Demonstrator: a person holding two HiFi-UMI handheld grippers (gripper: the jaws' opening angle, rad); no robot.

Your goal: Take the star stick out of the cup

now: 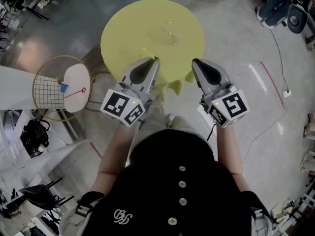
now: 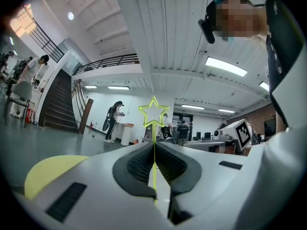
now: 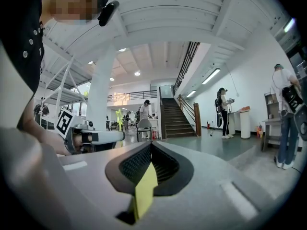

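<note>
Yellow star stick (image 2: 154, 128) (hollow) in left hand-held gripper (image 2: 154, 143).

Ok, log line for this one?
left gripper: shut on yellow star-topped stick | right gripper: shut | both at round yellow table

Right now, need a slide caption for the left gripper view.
Left gripper shut on the star stick, star upright above the fingers, stairs behind.
</note>
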